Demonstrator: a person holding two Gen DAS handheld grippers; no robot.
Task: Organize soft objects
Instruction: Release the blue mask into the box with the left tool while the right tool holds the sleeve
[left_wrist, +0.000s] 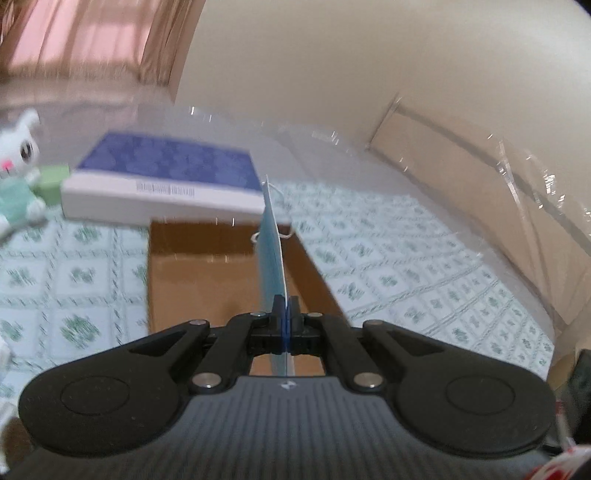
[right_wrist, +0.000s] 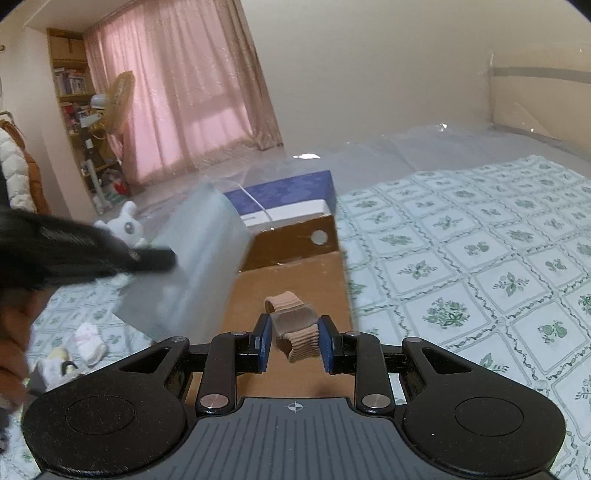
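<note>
— While both grippers hang over the cardboard box (right_wrist: 295, 273), what does the left gripper (left_wrist: 285, 314) have?
— Its jaws are pressed together on a pale blue face mask (left_wrist: 271, 251), which stands on edge above the box, its white ear loop trailing at the far end. In the right wrist view the mask (right_wrist: 195, 266) shows broadside and blurred, at the box's left side.
— And the right gripper (right_wrist: 295, 343)?
— Partly closed, its blue pads (right_wrist: 265, 343) squeezing a beige ribbed strap (right_wrist: 295, 328) over the box's brown floor.
— What lies around?
— A blue-topped box (left_wrist: 166, 181) behind the cardboard one, a white plush rabbit (left_wrist: 18, 166) to its left, small socks (right_wrist: 88, 341) on the green-patterned quilt (right_wrist: 480, 277).
</note>
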